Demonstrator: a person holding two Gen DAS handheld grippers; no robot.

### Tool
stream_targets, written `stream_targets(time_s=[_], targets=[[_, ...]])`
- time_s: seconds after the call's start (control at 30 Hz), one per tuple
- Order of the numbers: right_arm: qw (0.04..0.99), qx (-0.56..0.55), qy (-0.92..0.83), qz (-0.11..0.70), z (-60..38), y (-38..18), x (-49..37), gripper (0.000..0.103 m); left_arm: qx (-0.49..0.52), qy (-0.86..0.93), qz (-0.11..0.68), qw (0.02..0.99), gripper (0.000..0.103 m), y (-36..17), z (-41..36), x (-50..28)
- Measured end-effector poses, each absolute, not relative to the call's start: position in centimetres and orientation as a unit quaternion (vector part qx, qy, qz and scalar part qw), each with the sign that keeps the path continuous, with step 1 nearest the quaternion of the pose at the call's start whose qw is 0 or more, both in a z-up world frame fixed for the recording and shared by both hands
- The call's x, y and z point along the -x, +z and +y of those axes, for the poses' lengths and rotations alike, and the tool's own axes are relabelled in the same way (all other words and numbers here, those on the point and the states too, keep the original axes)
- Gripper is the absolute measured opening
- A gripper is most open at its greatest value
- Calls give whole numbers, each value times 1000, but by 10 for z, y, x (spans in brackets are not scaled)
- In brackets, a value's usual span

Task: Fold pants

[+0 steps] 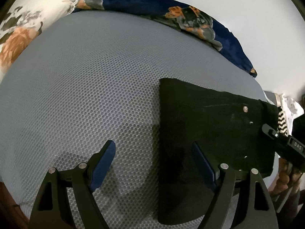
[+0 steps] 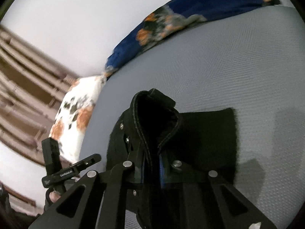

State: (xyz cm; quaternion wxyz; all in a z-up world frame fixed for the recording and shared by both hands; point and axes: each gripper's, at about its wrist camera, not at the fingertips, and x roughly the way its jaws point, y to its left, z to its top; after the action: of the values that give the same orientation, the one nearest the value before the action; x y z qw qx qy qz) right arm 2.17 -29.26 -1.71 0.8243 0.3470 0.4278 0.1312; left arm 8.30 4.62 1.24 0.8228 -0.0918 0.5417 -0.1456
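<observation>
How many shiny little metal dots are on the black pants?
3 in the left claw's view on the black pants: one larger stud high up, a smaller one below it, and a tiny one lower down. More may be hidden in the folds.

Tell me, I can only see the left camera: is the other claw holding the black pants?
Observer: Yes. The right gripper is shut on a thick stitched edge of the pants, lifting it into a hump.

Operator: Is my claw holding anything?

Observer: No, the left gripper is open above the bed. From the right camera, its body shows off to the side, away from the lifted edge.

Operator: What's next to the bed over there?

Observer: A brown wooden railing by the flowery pillow, seen much more fully than in your view.

Operator: Are the pants flat?

Observer: Only partly. Past the lifted edge, the rest lies flat on the bed.
</observation>
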Motion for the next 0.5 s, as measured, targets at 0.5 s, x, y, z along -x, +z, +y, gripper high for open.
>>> stream_targets(time_s=[0.5], targets=[[812, -328, 30, 481, -316, -51, -7, 28, 27, -153, 562, 812, 82, -20, 6, -92]])
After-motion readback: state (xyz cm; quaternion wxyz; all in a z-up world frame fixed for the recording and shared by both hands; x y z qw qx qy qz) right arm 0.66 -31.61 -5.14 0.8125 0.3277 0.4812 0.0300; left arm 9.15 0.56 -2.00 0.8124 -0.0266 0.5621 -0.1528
